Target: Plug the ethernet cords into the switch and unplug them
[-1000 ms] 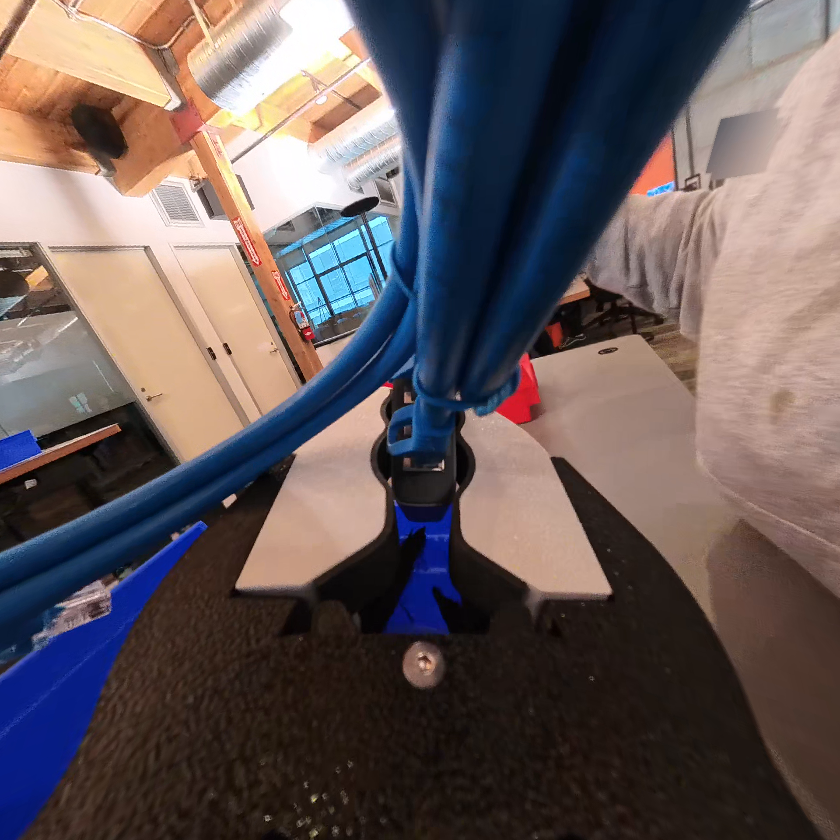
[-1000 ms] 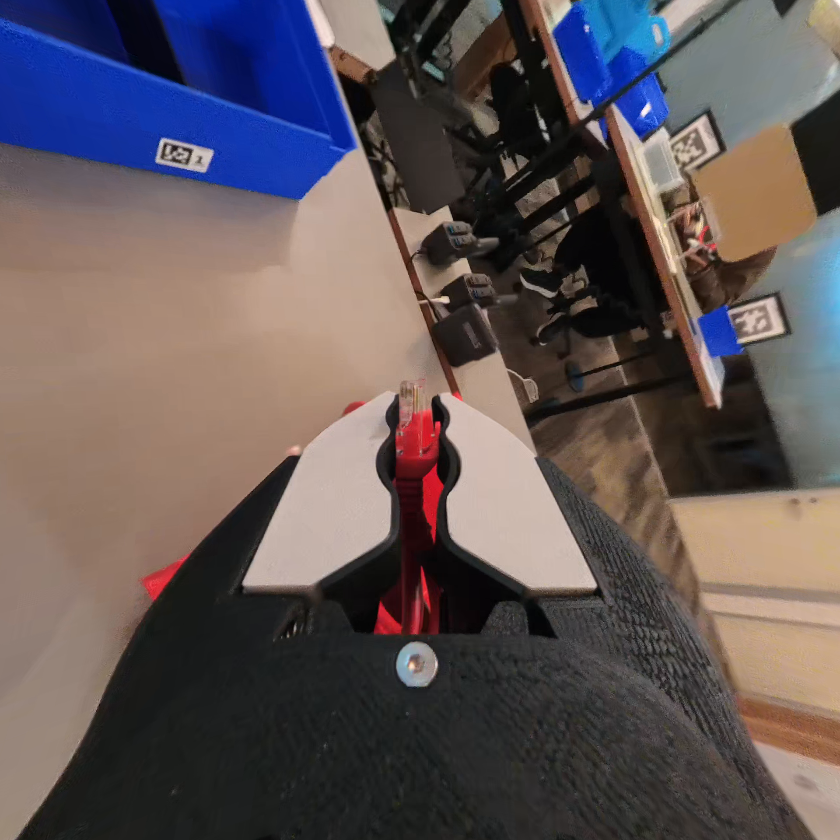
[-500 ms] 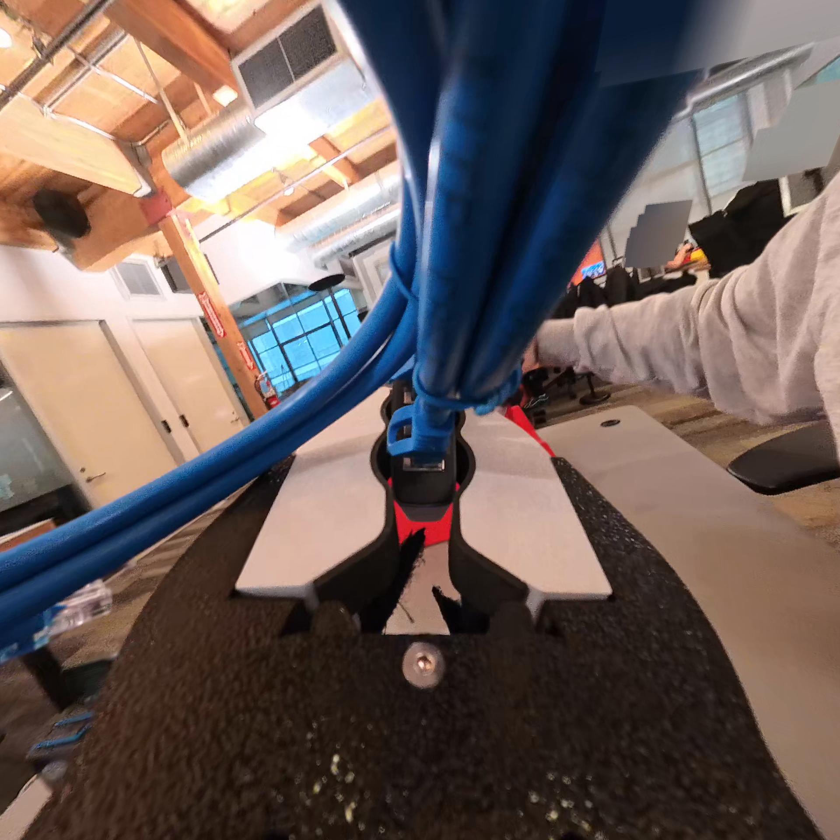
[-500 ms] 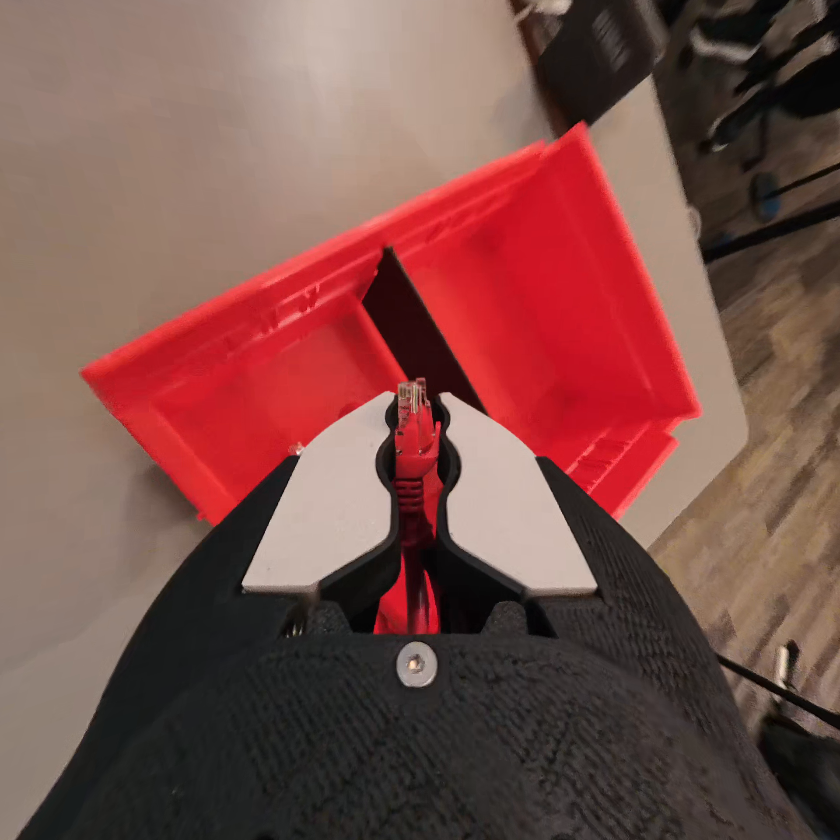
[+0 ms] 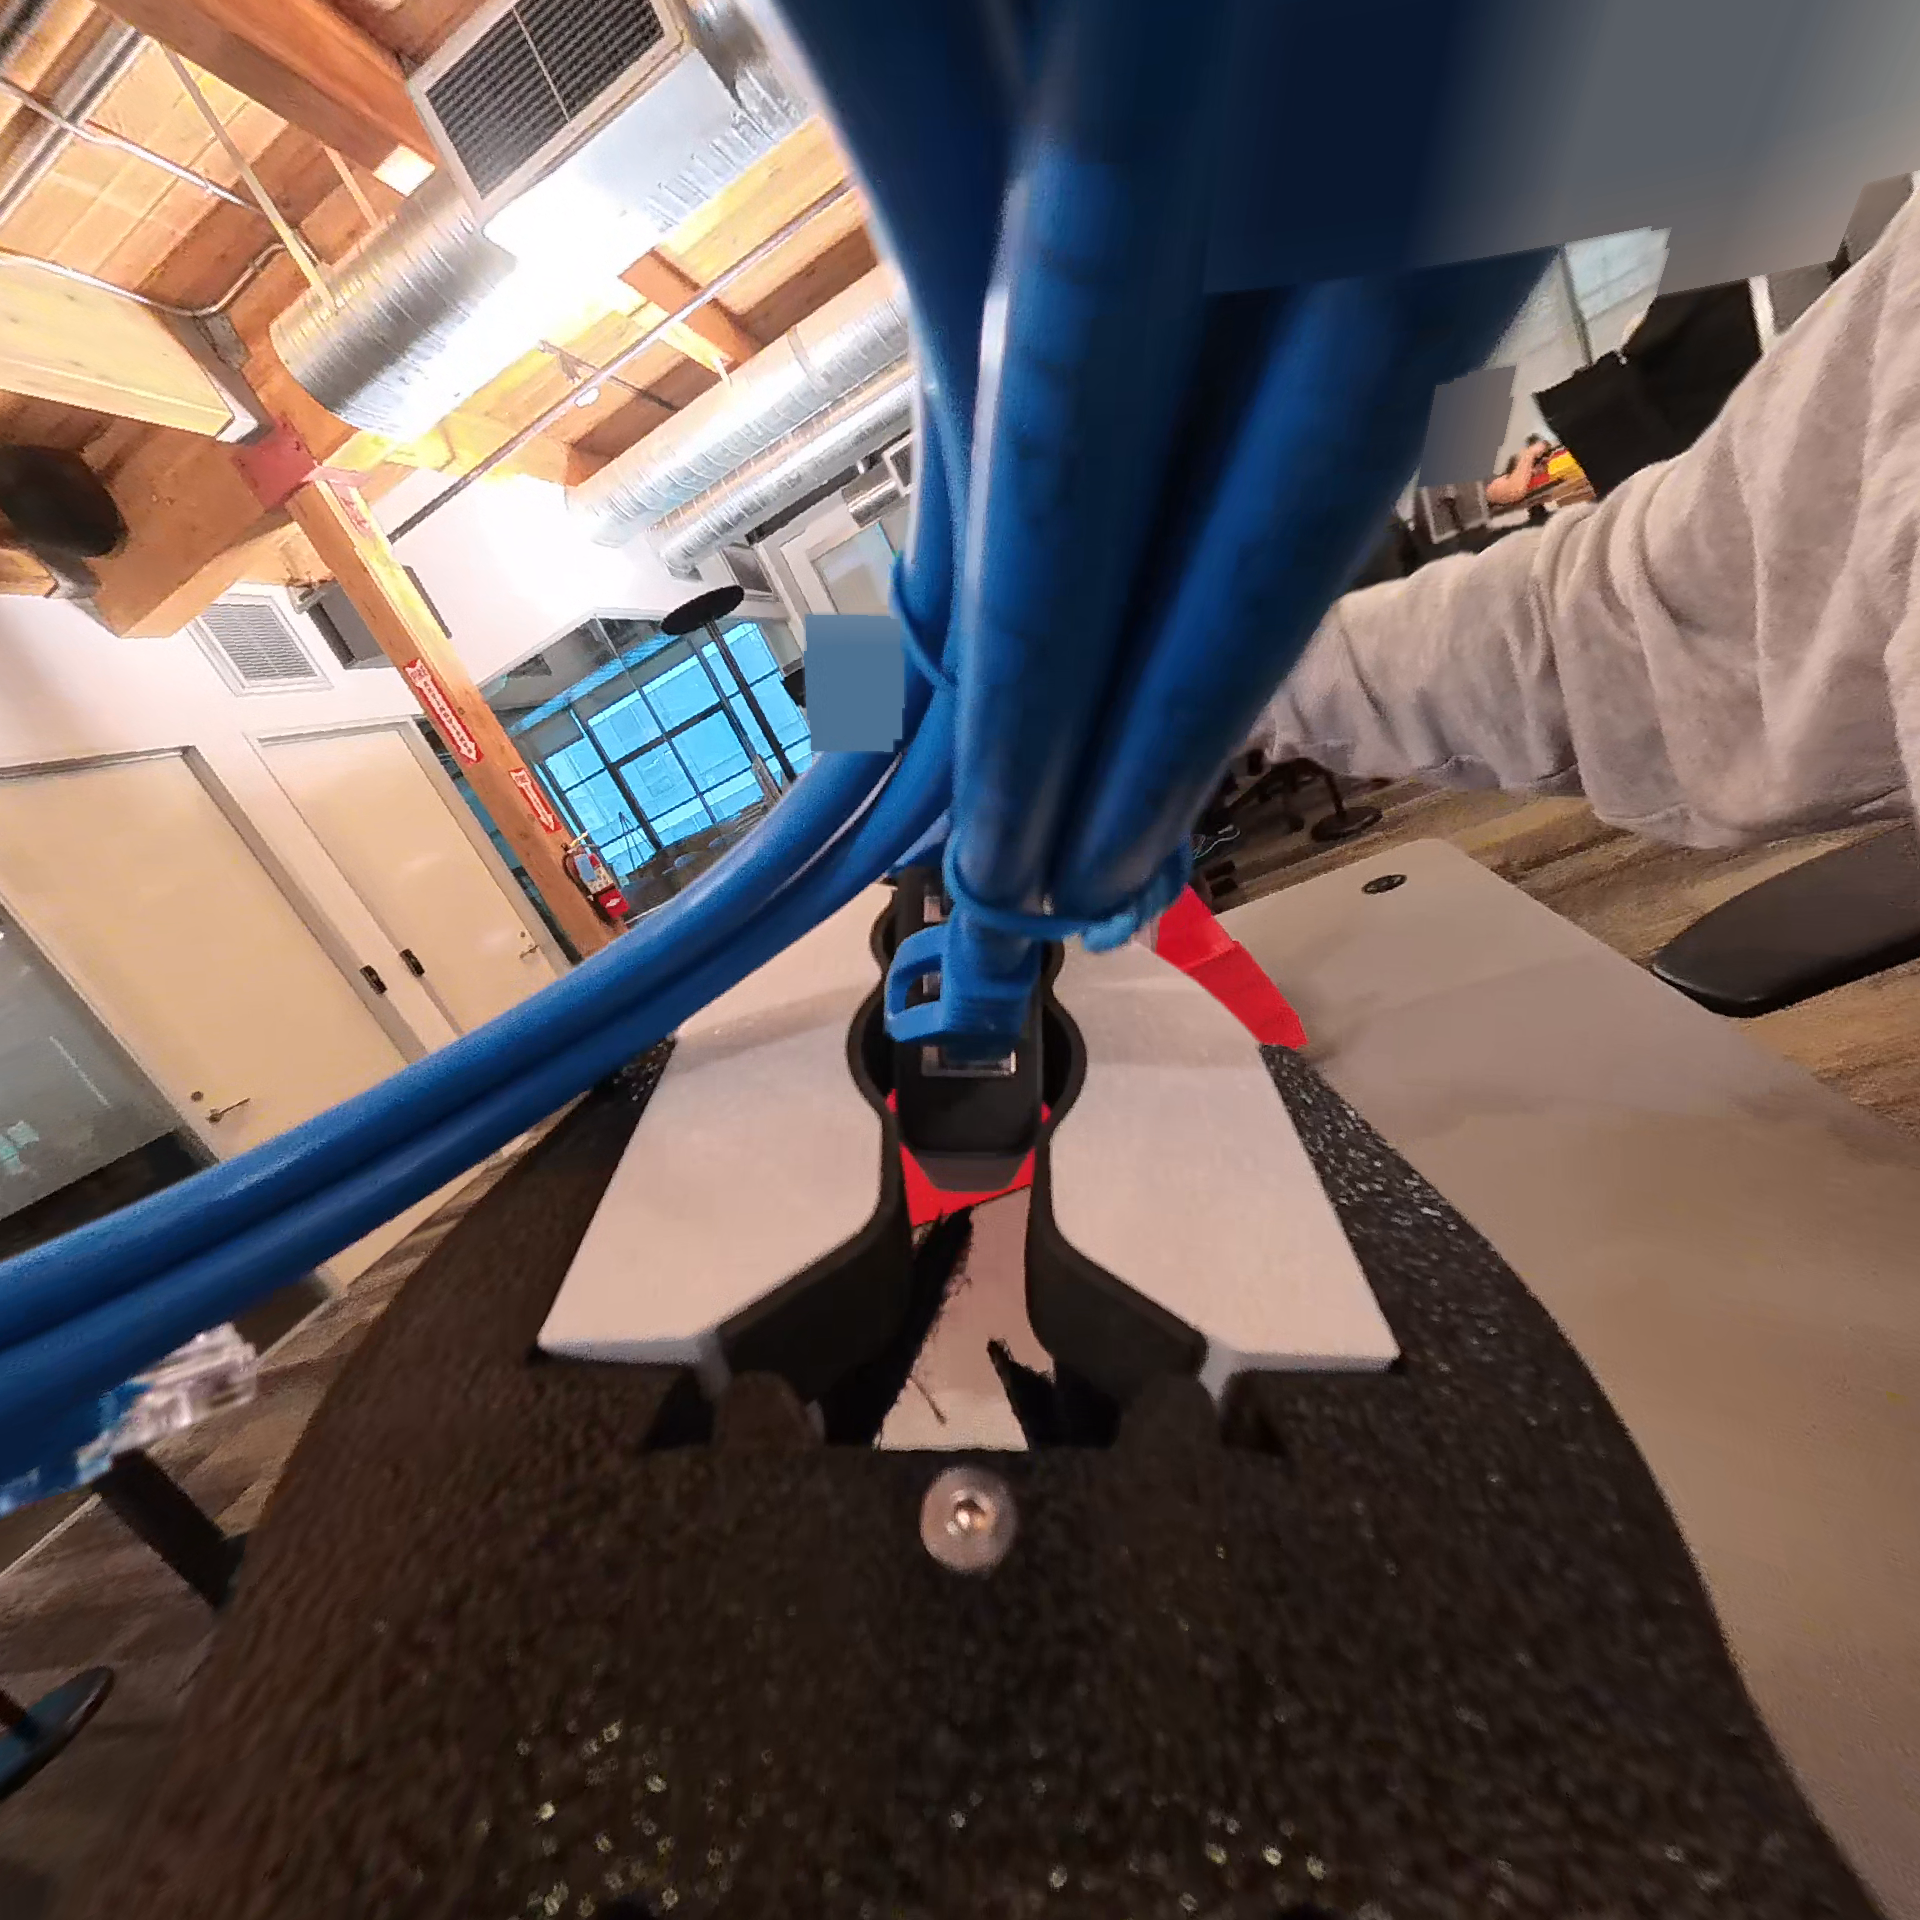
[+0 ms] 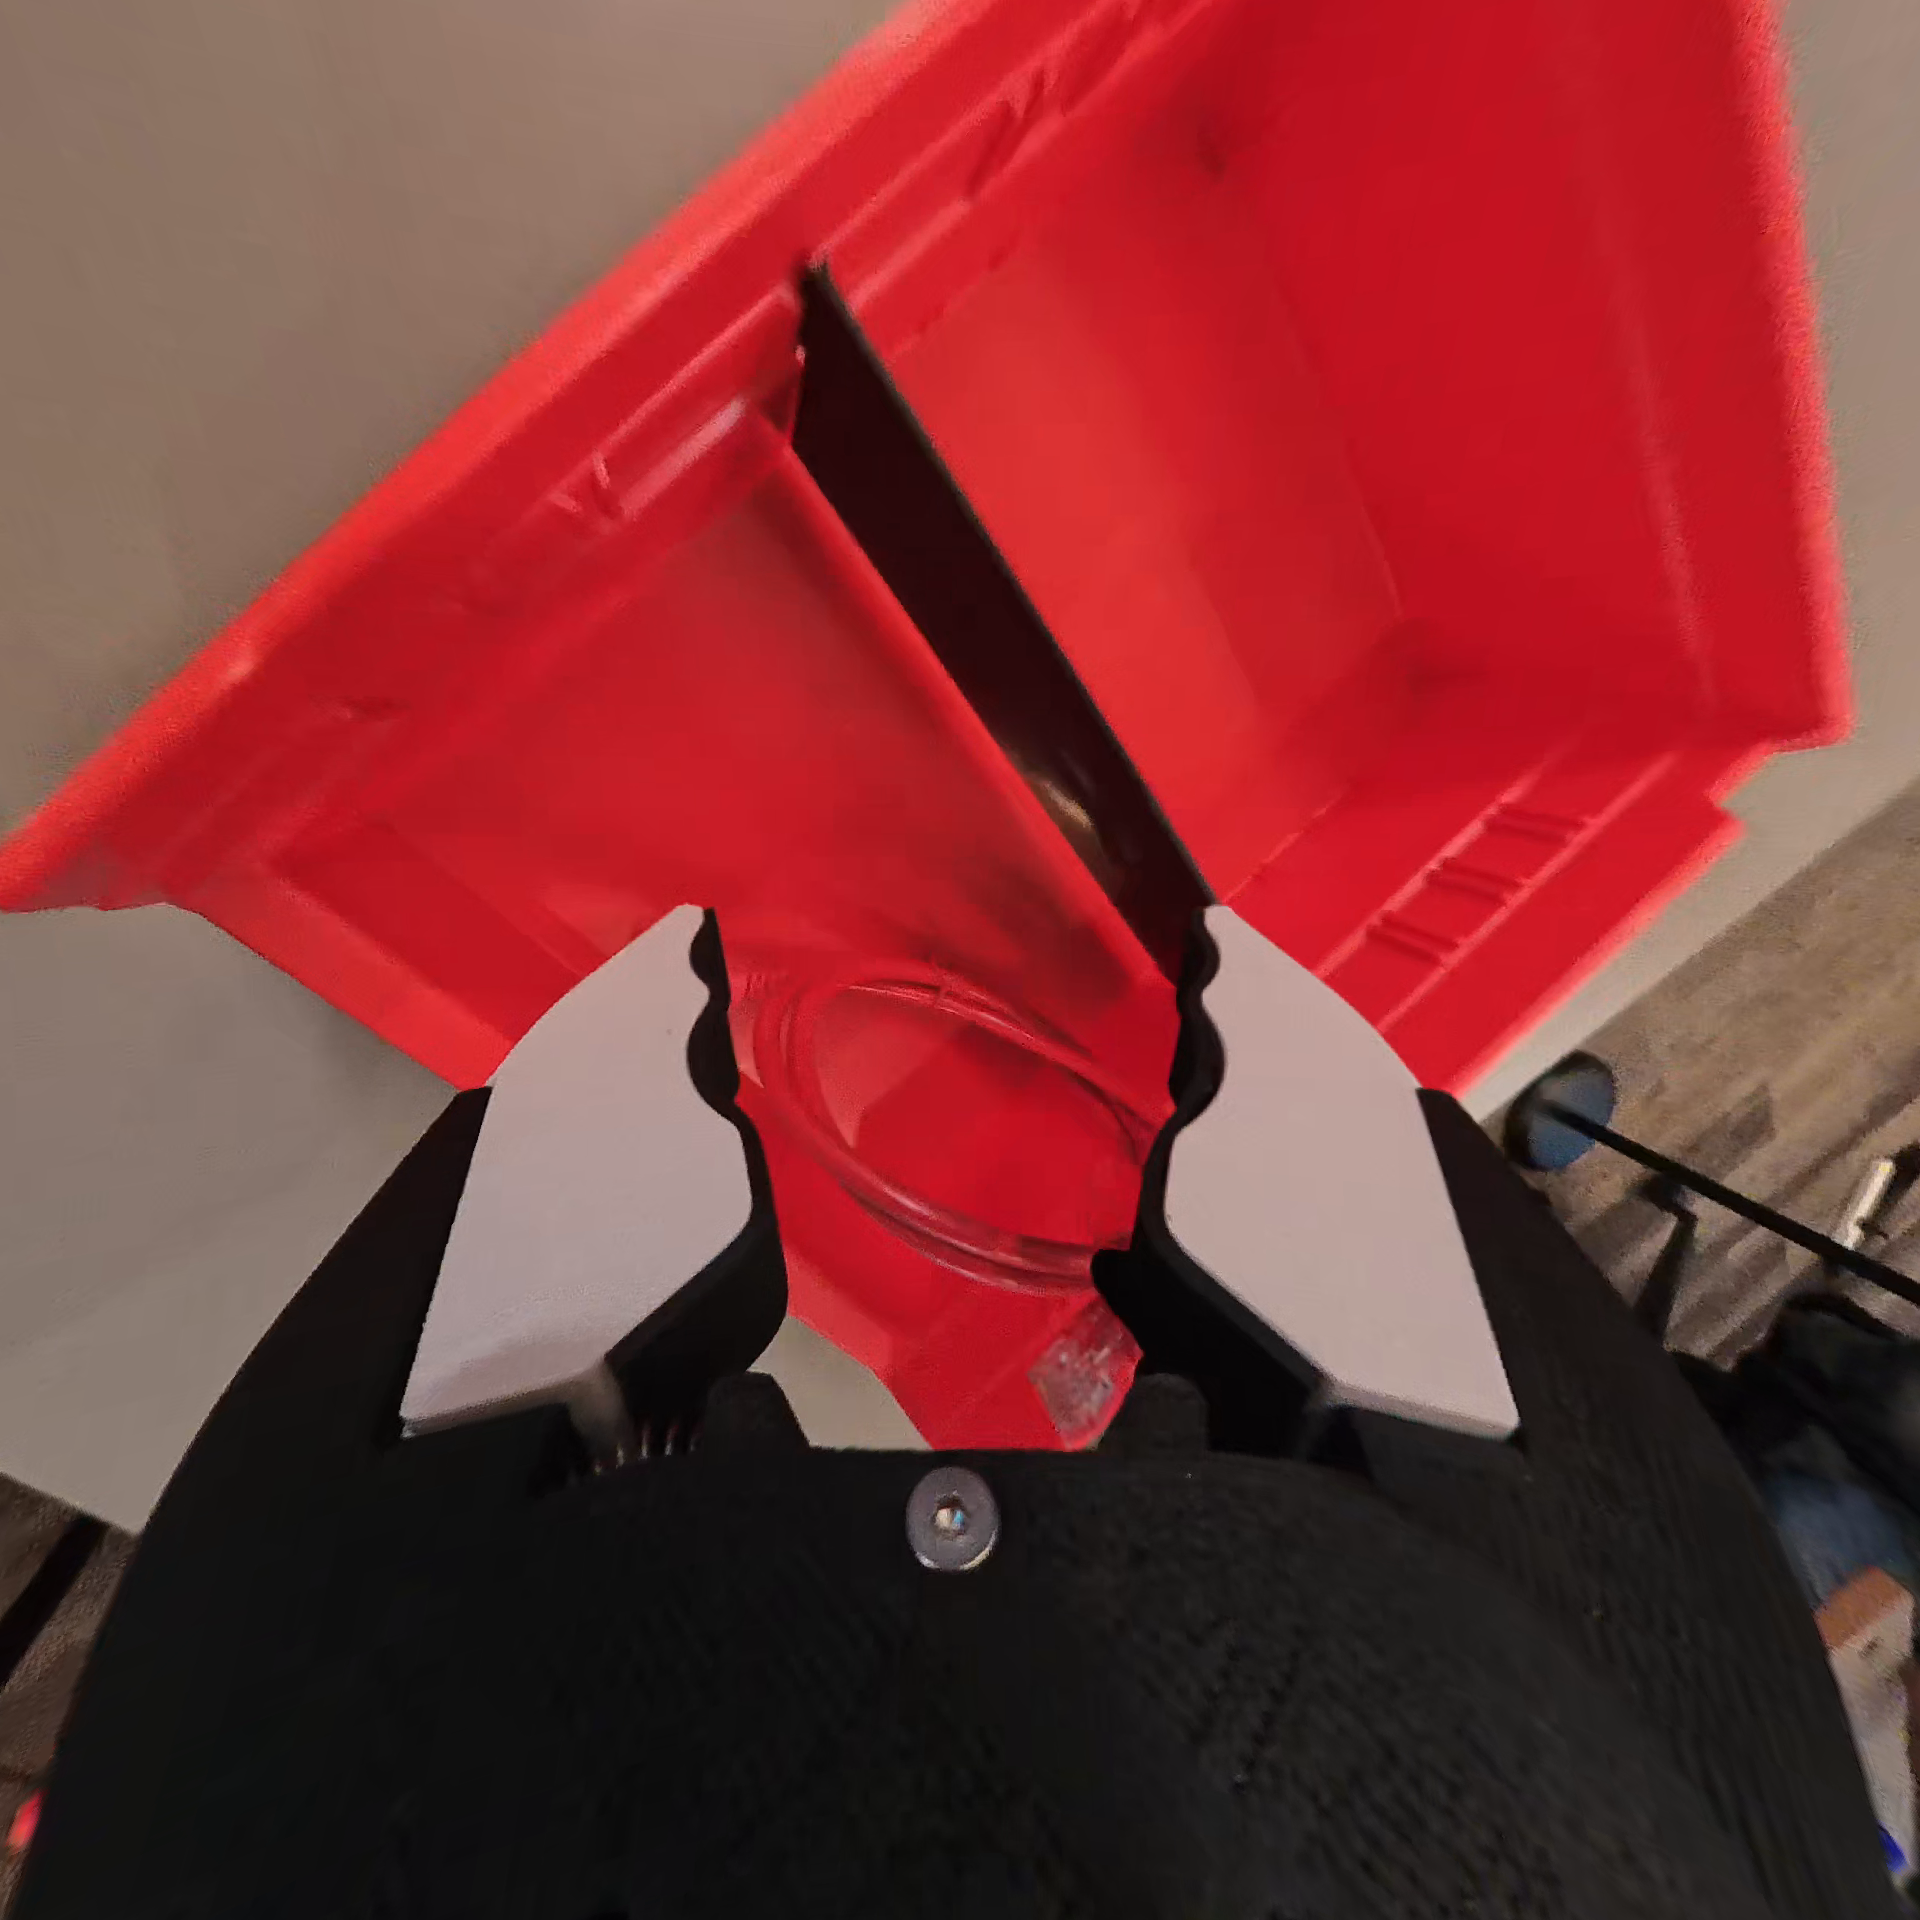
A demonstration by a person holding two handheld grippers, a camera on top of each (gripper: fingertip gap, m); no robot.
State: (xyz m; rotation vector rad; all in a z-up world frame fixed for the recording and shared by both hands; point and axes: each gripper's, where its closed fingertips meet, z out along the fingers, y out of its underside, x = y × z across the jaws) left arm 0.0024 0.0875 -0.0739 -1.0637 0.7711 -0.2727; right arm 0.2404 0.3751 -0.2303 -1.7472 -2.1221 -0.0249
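Left wrist view:
Left claw [image 5: 961, 997]: matte grey fingers on a grainy black body, clamped together on the blue cable bundle.
Blue cable bundle [image 5: 1049, 644]: smooth round patch cords bound by a thin blue tie, rising toward 12 o'clock; loose strands sweep to 8 o'clock and end in a clear plug [image 5: 192, 1387].
Red bin [image 5: 1226, 977]: a sharp plastic corner just past the claw at 1 o'clock, on the pale counter [image 5: 1507, 1039].
Grey sleeve [image 5: 1662, 623]: soft fleece, at 2 o'clock.

Right wrist view:
Right claw [image 6: 951, 1029]: wavy-edged fingers spread wide apart, holding nothing, above the bin.
Red bin [image 6: 1195, 520]: glossy moulded plastic split by a black divider [image 6: 987, 613].
Red cable [image 6: 966, 1122]: coiled in the bin's near compartment, its clear plug [image 6: 1081, 1371] at 5 o'clock.
Counter [image 6: 312, 260]: smooth beige.
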